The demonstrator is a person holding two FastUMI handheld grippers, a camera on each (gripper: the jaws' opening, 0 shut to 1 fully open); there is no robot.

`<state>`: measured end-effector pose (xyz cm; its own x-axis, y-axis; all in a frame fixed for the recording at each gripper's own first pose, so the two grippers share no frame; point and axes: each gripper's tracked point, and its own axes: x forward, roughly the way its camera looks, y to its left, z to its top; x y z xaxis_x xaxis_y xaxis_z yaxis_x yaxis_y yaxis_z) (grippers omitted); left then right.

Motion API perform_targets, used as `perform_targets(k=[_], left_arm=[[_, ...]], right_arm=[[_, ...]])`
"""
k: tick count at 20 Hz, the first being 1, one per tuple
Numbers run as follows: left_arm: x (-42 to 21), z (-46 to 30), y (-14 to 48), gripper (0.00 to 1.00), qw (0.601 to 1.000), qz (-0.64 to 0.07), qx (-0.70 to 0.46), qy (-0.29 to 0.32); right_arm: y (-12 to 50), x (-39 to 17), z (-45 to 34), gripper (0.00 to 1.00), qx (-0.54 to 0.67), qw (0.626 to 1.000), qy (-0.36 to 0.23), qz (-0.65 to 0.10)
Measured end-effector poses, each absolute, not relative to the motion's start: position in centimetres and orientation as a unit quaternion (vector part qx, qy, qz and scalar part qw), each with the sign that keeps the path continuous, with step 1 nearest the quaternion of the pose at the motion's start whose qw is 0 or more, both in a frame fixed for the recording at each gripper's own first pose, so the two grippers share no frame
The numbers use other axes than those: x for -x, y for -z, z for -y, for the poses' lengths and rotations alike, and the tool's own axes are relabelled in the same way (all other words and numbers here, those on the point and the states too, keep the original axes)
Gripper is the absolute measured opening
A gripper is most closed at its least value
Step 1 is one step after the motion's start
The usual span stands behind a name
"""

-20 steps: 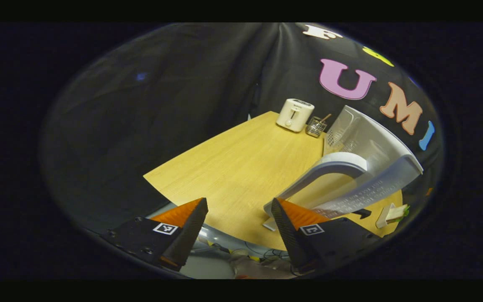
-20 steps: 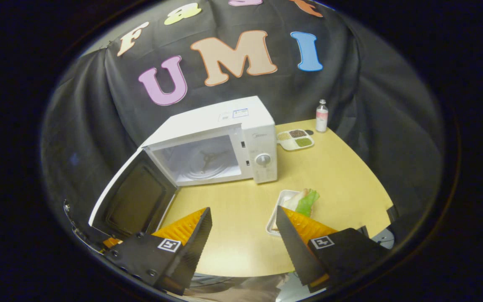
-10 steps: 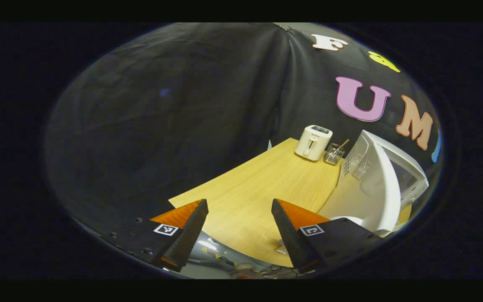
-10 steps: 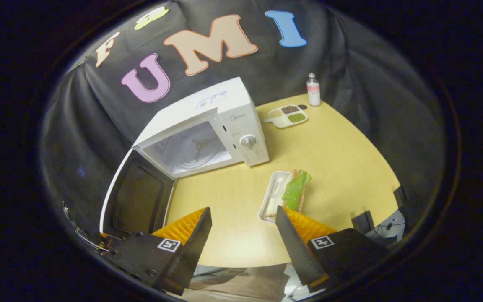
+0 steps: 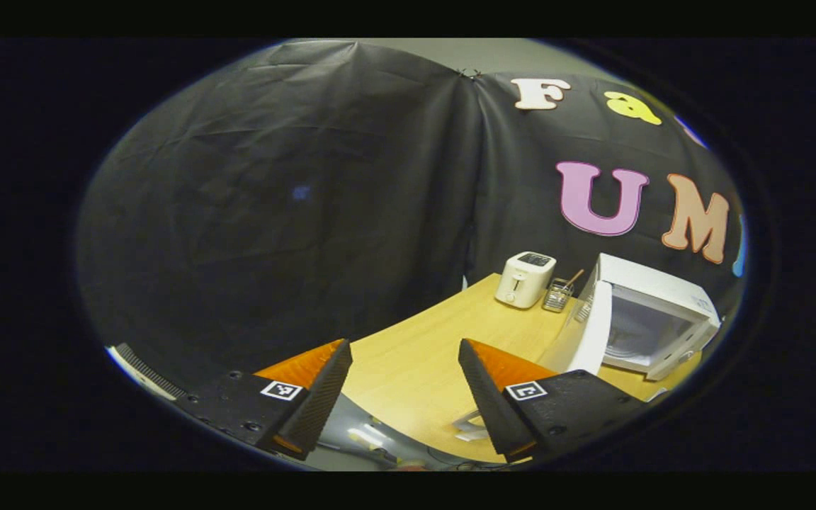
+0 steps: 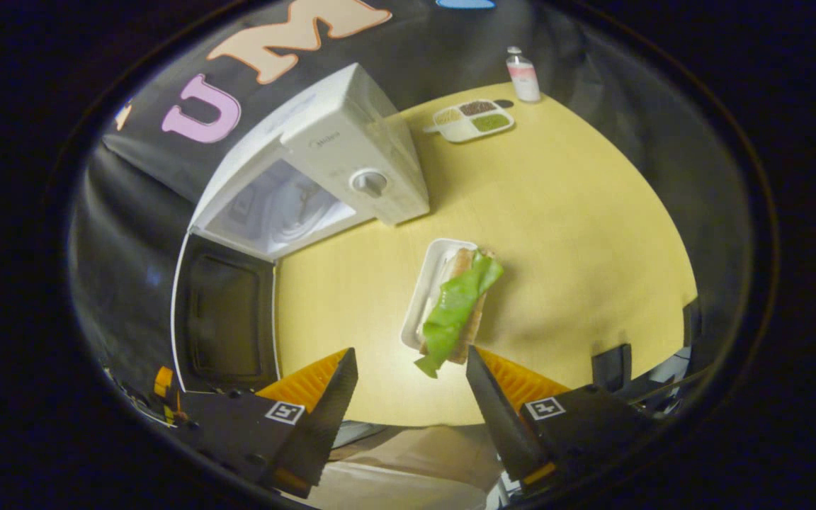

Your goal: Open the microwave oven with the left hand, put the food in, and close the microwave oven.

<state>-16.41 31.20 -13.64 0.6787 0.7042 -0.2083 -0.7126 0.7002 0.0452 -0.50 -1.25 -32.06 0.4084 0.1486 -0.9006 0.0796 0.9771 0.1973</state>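
Observation:
The white microwave [image 6: 351, 152] stands at the back left of the wooden table [image 6: 592, 241], its door [image 6: 224, 315] swung wide open and its cavity [image 6: 277, 212] showing. A sandwich with a green lettuce leaf [image 6: 459, 304] lies on a white rectangular plate [image 6: 428, 283] in front of it. My right gripper [image 6: 411, 375] hovers open just above the near end of the sandwich, nothing between its fingers. In the left gripper view the microwave [image 5: 652, 315] sits far right with its door [image 5: 592, 336] edge-on. My left gripper [image 5: 404, 372] is open, away from the door, over the table's left side.
A white toaster [image 5: 525, 278] and a wire utensil holder [image 5: 558, 294] stand at the table's far corner left of the microwave. A divided tray of grains [image 6: 470, 120] and a small bottle [image 6: 523, 74] sit at the back right. A person's lap shows below the table's front edge.
My left gripper has drawn back and up from the open door, which now looks small and far. My right gripper has moved over the sandwich, tilting down onto it.

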Motion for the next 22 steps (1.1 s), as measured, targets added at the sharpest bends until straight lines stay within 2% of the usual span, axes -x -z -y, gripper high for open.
perform_targets(k=[1,2,5,14,15,22], left_arm=[[16.6,-31.0,13.6,0.84,0.913,-0.106,0.014,-0.393],[16.8,-30.5,13.5,0.89,0.910,-0.106,0.011,-0.400],[17.3,-29.5,13.6,0.89,0.903,-0.104,0.019,-0.416],[18.5,-27.5,13.5,0.89,0.898,-0.091,0.044,-0.428],[18.7,-27.5,13.8,0.89,0.897,-0.092,0.044,-0.430],[18.8,-27.2,14.4,0.89,0.893,-0.100,0.062,-0.435]], right_arm=[[32.7,0.4,1.5,0.96,-0.101,0.825,-0.025,-0.555],[33.2,0.3,1.4,0.96,-0.102,0.818,-0.033,-0.566],[34.3,-0.3,1.8,0.96,-0.101,0.804,-0.045,-0.584],[37.4,-2.0,3.2,0.96,-0.108,0.793,-0.037,-0.599],[37.7,-2.3,2.9,0.88,-0.123,0.791,-0.035,-0.598],[39.3,-3.8,2.7,0.84,-0.181,0.786,-0.017,-0.591]])
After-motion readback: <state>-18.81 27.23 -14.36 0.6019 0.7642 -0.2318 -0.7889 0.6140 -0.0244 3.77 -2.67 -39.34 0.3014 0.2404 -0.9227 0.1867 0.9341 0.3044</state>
